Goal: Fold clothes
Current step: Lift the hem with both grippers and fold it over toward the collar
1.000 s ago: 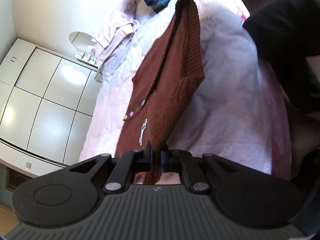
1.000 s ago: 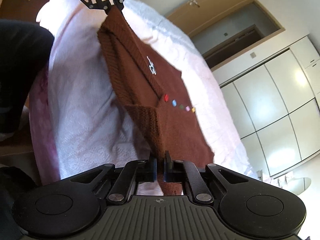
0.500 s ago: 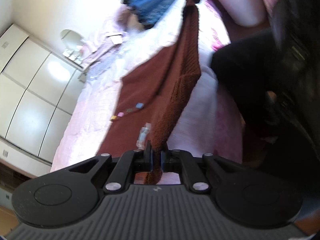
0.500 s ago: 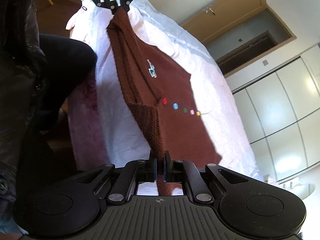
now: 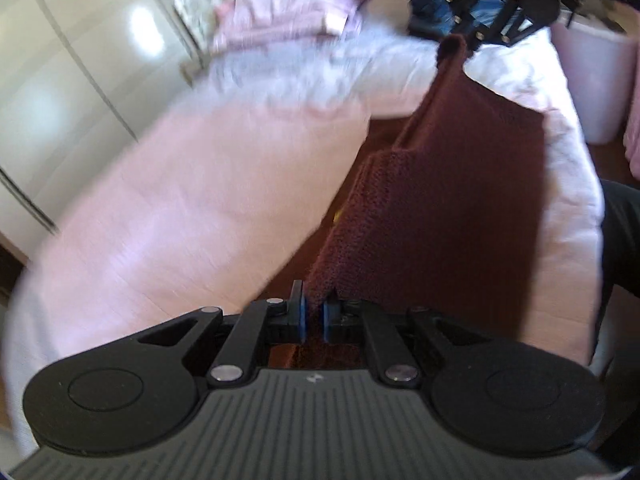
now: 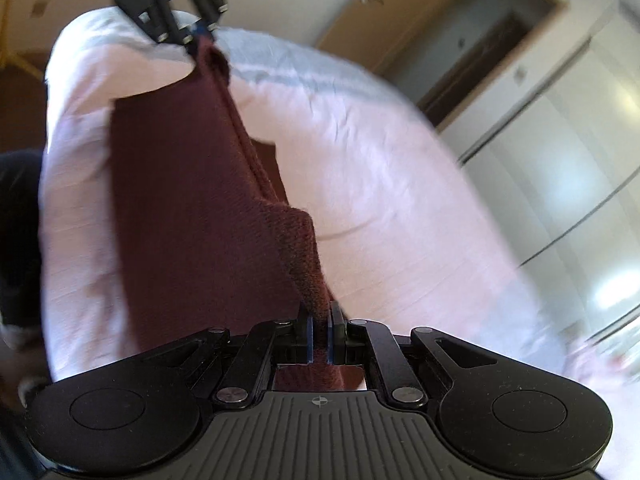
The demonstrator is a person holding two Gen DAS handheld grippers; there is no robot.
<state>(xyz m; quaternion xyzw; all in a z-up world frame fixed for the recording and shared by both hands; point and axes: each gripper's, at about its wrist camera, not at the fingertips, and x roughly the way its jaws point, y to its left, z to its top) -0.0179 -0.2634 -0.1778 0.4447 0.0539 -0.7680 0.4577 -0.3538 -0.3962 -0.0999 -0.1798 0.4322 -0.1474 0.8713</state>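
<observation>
Because the maroon knit sweater point(image 5: 452, 184) hangs stretched between my two tongs, its held edge is the line the next move turns on: that edge runs straight from one grip to the other, so the garment's long axis lies along the gap between my hands, and neither hand is nearer to it than the other. From the left wrist view the ribbed edge rises away from my left tongs point(image 5: 313, 317) toward my right tongs point(image 5: 486, 36) at the far end. From the right wrist view the same edge point(image 6: 240, 136) runs from my right tongs point(image 6: 319, 338) up to my left tongs point(image 6: 192, 40).

Both tongs are closed tight on the knit, with only the thickness of the fabric between the blue pads point(image 5: 303, 320). The body of the sweater falls from that taut edge toward the side where I stand, and its lower part lies on the pink bed point(image 5: 180, 200), near the bed's edge. I cannot tell how much of it rests flat, since the pictures are blurred.

I judge that laying this edge down over the part already on the bed calls for both hands to travel together, keeping the edge straight, or the fold will skew.

Beyond the bed stand white wardrobe doors point(image 6: 560, 152), and a pile of other clothes point(image 5: 280, 20) lies at the far end.
</observation>
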